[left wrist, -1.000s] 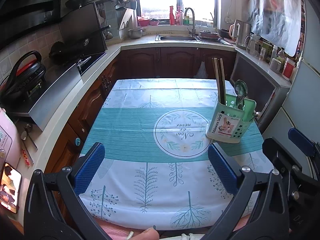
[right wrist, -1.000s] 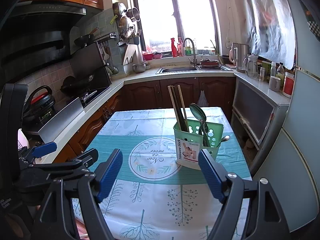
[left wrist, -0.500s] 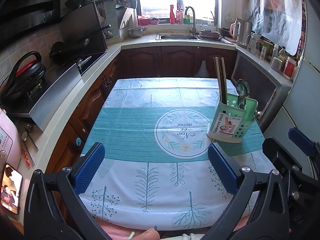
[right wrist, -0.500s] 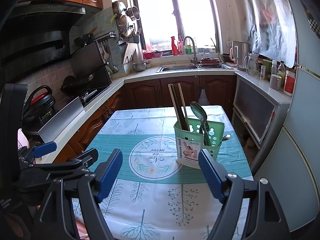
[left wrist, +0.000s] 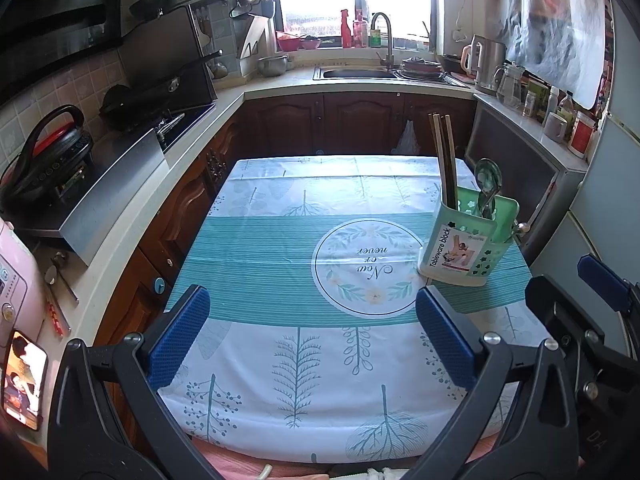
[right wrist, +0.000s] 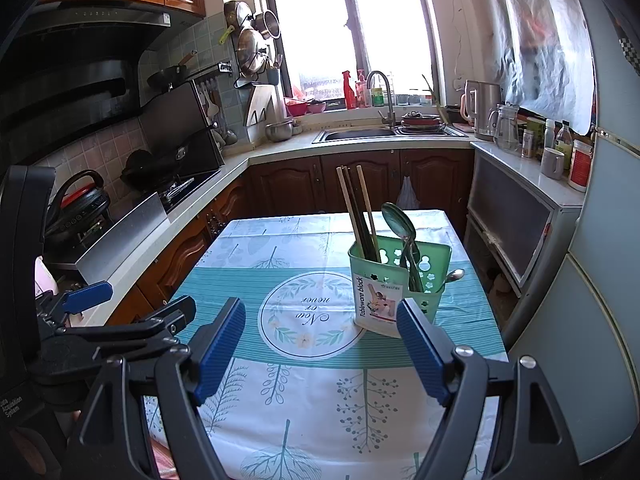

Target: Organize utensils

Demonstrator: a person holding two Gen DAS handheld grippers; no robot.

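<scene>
A green utensil holder [left wrist: 466, 240] stands upright at the right side of the table [left wrist: 280, 264]. It holds wooden chopsticks [left wrist: 443, 156] and metal spoons [left wrist: 487, 184]. In the right wrist view the holder [right wrist: 396, 284] stands just beyond my right fingertips, with chopsticks [right wrist: 358, 216] and spoons [right wrist: 402, 232] in it. My left gripper [left wrist: 312, 332] is open and empty above the near half of the table. My right gripper [right wrist: 320, 344] is open and empty, a little short of the holder.
The table has a teal and white leaf-print cloth. A counter with a stove [left wrist: 172, 120] runs along the left, a sink [left wrist: 360, 74] at the back. A grey cabinet [left wrist: 516, 168] and a fridge [right wrist: 600, 280] stand close on the right.
Both grippers have drifted only slightly; the holder sits a touch further right in the left wrist view. Nothing was taken hold of or let go.
</scene>
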